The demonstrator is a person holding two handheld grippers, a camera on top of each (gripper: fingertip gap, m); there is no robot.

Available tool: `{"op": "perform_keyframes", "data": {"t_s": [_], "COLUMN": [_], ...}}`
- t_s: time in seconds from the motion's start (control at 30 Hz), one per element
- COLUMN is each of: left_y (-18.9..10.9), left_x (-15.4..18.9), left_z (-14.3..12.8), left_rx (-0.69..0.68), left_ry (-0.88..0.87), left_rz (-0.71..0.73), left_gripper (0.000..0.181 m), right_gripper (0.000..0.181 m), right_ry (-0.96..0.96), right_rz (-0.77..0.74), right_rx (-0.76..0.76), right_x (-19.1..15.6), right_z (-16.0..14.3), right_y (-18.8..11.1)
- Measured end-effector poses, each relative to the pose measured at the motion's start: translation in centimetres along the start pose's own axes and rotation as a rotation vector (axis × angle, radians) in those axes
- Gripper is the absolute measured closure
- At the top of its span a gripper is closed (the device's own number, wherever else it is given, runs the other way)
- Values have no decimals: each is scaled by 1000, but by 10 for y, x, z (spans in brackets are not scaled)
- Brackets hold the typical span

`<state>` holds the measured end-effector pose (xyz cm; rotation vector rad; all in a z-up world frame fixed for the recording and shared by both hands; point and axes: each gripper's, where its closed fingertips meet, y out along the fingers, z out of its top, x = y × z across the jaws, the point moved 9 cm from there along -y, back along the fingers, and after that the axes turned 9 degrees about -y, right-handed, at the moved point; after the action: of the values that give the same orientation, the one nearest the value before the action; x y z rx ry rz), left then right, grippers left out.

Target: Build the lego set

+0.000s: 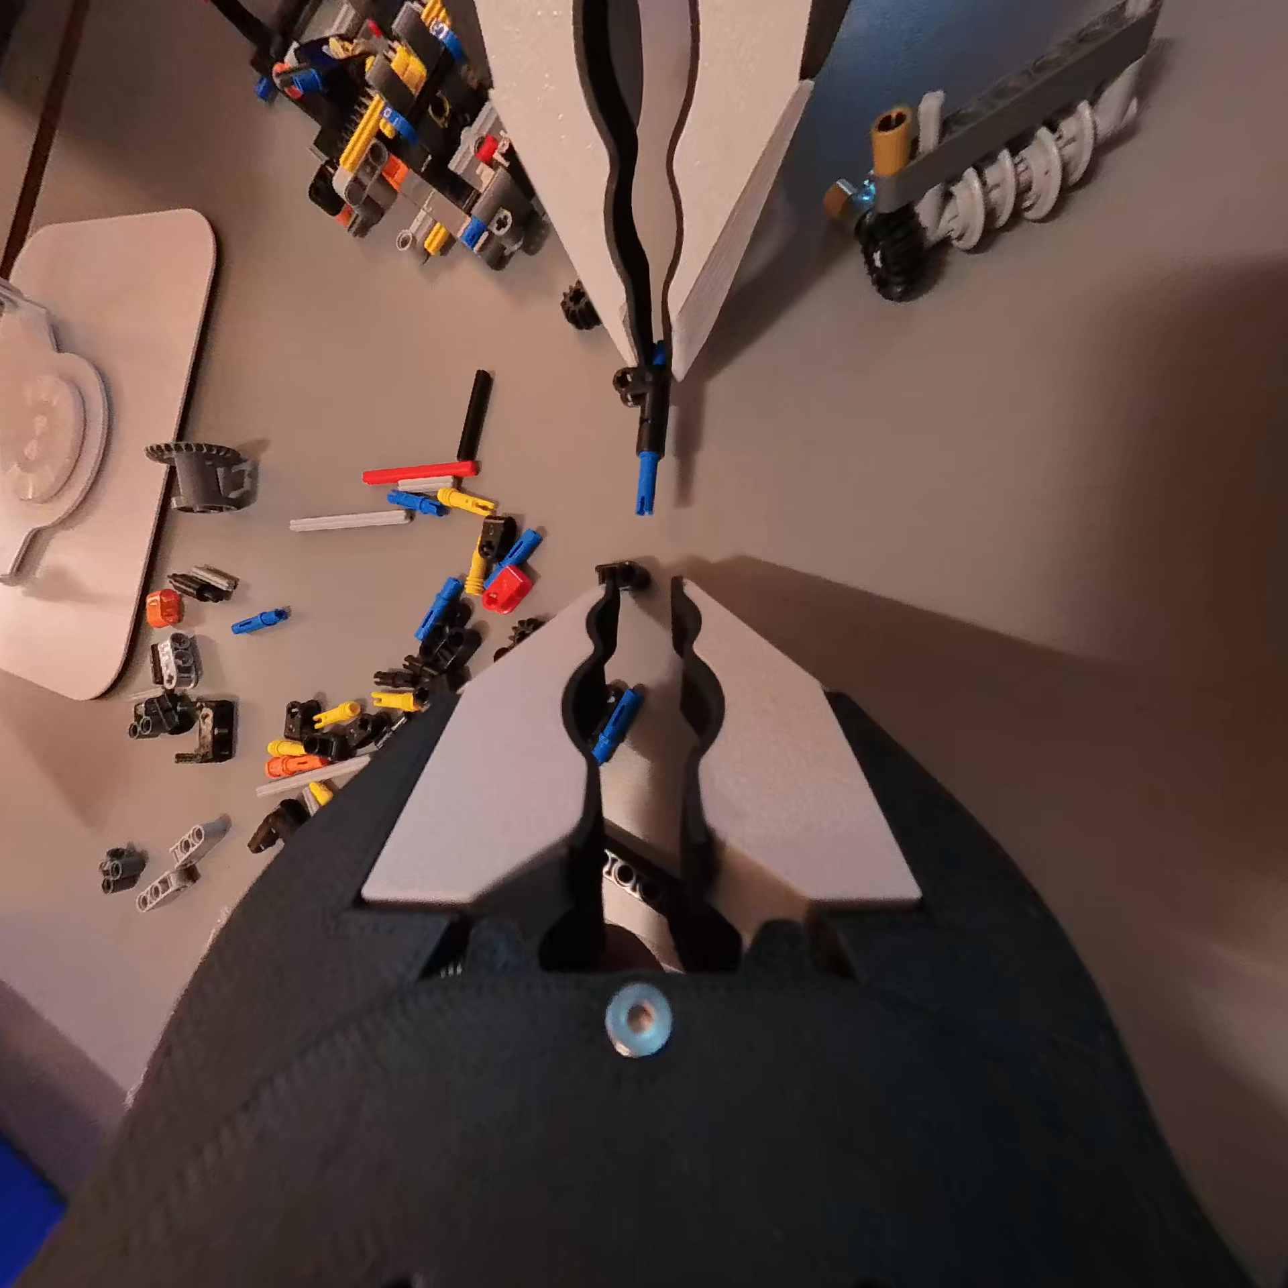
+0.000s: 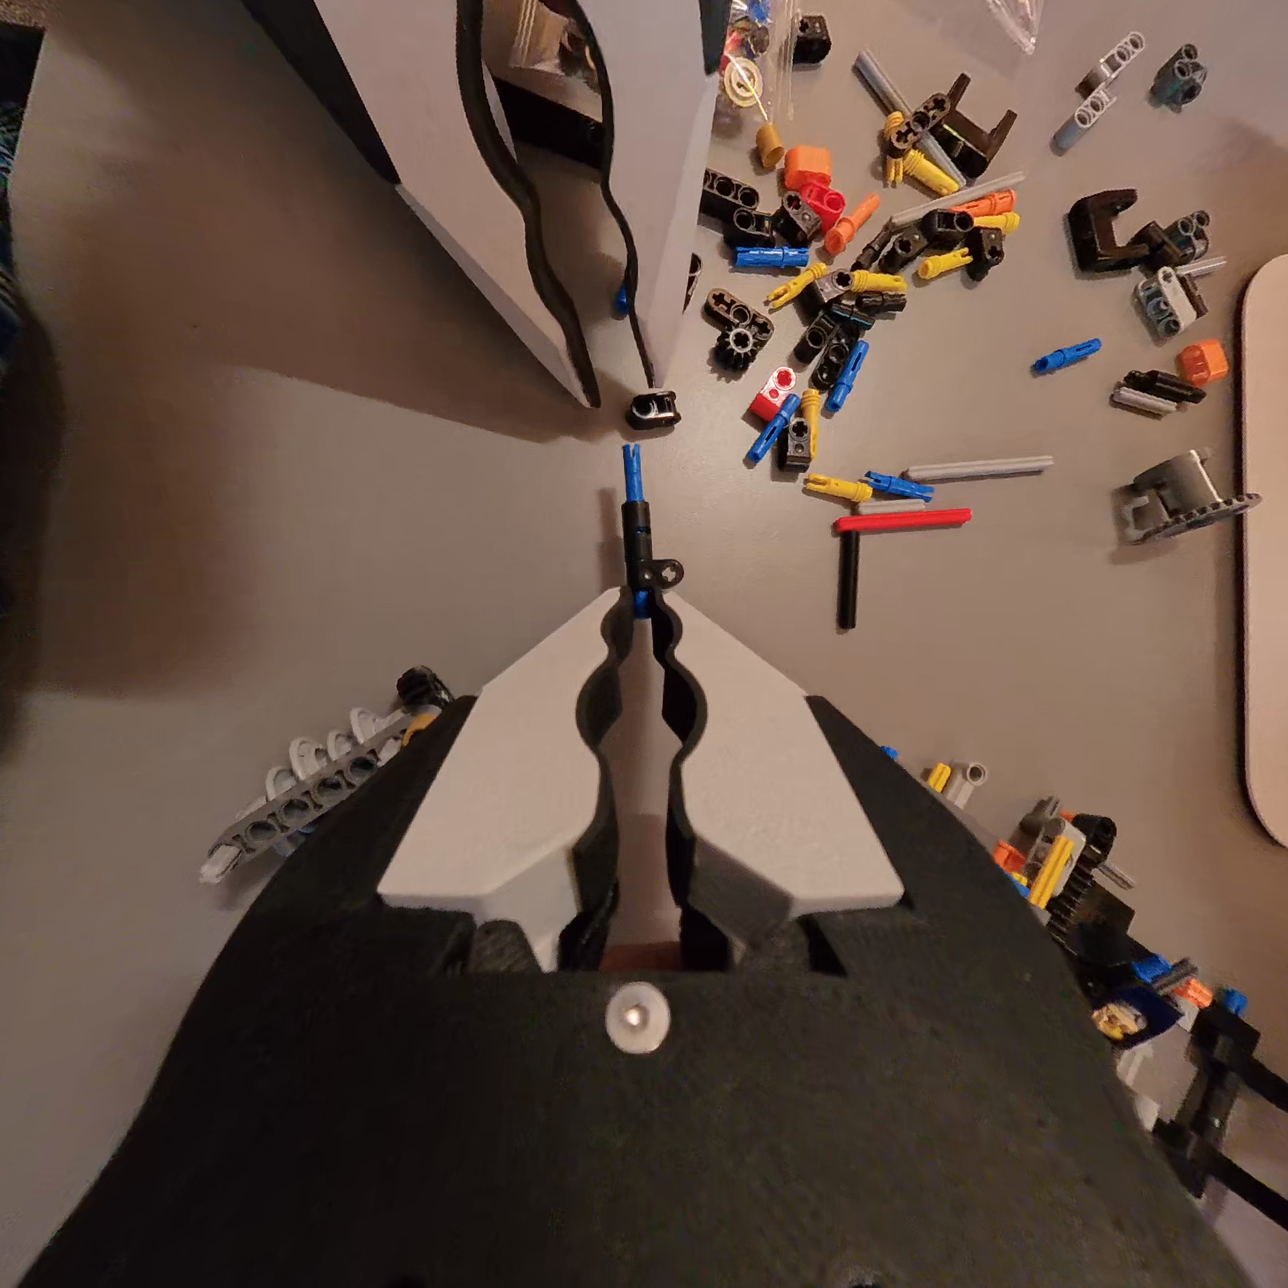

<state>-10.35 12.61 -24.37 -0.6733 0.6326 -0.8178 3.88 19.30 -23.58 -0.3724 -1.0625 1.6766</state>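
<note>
We hold the blue pin (image 2: 635, 488) with its black connector pinched in the right gripper (image 2: 645, 601). The left gripper (image 1: 635, 573), slightly parted, touches a black piece (image 2: 654, 408). Loose parts (image 2: 871, 279) and half-built assemblies (image 1: 397, 118) suggest much remains.

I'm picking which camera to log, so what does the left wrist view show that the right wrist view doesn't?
Only the left wrist view shows the tan connector on the gear beam and a blue pin between the left gripper's fingers. Only the right shows clear plastic bags. Both show the right gripper pinching the blue pin and black connector assembly, and the red axle.
</note>
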Motion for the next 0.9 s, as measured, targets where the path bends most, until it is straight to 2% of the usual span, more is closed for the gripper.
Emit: {"op": "perform_keyframes", "data": {"t_s": [0.47,0.9], "left_y": [7,0], "left_x": [5,3], "left_z": [8,-4], "left_rx": [13,19], "left_ry": [49,-26], "left_rz": [-6,21], "left_gripper": [168,168], "right_gripper": [179,179], "right_ry": [15,13], "right_rz": [0,1], "right_rx": [10,21], "right_x": [-1,0], "right_z": [-5,-6], "right_y": [-2,-3]}}
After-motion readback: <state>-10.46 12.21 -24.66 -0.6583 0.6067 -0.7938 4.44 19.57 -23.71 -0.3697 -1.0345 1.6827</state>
